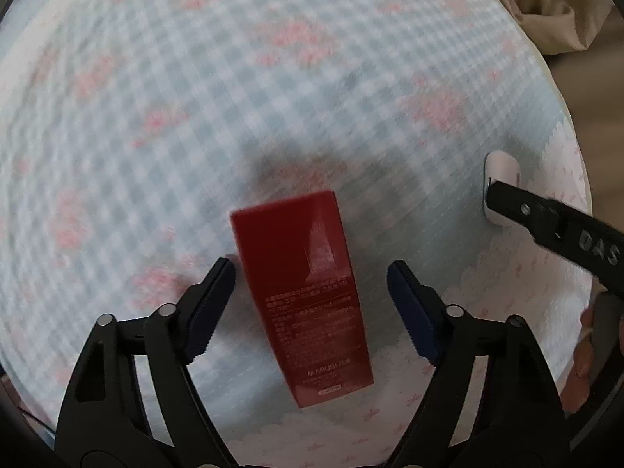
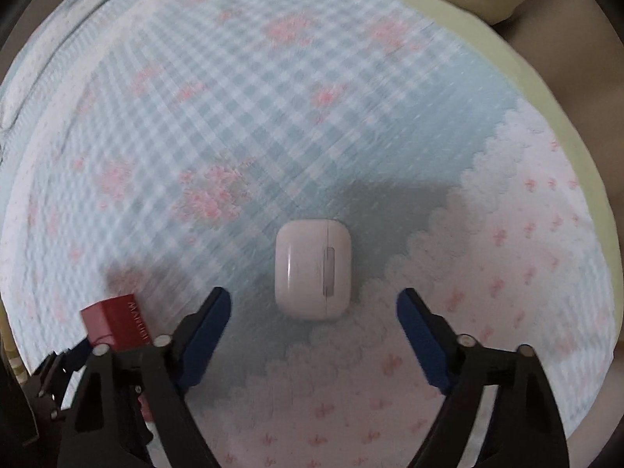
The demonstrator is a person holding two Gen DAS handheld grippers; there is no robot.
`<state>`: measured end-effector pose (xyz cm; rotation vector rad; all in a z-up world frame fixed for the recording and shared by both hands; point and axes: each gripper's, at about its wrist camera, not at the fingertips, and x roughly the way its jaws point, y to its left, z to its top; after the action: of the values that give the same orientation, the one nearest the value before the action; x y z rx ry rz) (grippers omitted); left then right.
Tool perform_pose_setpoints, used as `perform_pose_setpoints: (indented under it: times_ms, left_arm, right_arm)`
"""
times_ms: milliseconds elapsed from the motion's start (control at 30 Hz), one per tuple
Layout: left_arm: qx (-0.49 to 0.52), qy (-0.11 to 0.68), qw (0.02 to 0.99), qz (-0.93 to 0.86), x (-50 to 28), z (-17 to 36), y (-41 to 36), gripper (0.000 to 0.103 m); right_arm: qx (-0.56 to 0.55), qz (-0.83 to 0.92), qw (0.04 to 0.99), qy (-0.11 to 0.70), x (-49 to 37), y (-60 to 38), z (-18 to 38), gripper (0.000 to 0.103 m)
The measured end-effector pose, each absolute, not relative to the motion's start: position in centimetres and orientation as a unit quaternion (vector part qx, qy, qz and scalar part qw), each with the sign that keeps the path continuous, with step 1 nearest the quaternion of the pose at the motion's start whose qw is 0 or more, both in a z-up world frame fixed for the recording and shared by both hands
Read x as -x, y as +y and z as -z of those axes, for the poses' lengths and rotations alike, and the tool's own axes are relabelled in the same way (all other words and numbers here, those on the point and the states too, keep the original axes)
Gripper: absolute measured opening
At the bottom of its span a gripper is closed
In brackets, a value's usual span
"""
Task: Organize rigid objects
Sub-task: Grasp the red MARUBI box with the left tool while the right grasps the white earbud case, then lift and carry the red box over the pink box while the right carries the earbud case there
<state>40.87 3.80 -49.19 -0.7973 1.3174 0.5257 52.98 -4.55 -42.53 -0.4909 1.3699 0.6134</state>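
Pick-up step: left gripper (image 1: 310,269) open astride red box (image 1: 302,296), frame centre; right gripper (image 2: 314,298) open around white earbud case (image 2: 313,269). Next: close both.

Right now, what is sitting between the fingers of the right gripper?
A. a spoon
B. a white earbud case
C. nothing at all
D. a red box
B: in the right wrist view the white earbud case lies on the checked cloth between the open fingers of the right gripper, untouched.
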Motion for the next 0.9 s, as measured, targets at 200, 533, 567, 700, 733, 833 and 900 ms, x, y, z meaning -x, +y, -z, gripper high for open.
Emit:
perform_pose_setpoints:
  times_ms: [200,533,567,700,733,833,900]
  left_arm:
    - [0.341,0.586,0.693,-0.243,-40.8,49.5,2.9,0.059]
    - [0.343,0.574,0.713,-0.211,-38.0,48.6,4.0,0.047]
    - [0.344,0.571,0.716,-0.208,-37.4,48.6,4.4,0.046]
    - [0.358,0.561,0.720,-0.197,-35.4,47.9,5.1,0.043]
    - [0.360,0.558,0.722,-0.195,-34.9,47.6,5.2,0.043]
    - [0.368,0.550,0.725,-0.188,-33.4,47.1,5.7,0.042]
    - [0.371,0.547,0.727,-0.186,-32.4,46.7,5.7,0.041]
  right_arm:
    - [0.203,-0.277,0.695,0.631,-53.8,-4.4,44.3,0.058]
    - [0.224,-0.251,0.712,0.616,-53.8,-4.6,44.8,0.041]
    - [0.222,-0.249,0.713,0.616,-53.7,-4.6,44.8,0.041]
    - [0.207,-0.247,0.716,0.620,-52.6,-4.6,44.2,0.041]
    - [0.205,-0.247,0.716,0.621,-52.3,-4.8,43.9,0.041]
    - [0.204,-0.248,0.717,0.619,-50.6,-5.4,43.1,0.041]
    - [0.198,-0.248,0.718,0.620,-49.9,-5.7,42.8,0.041]
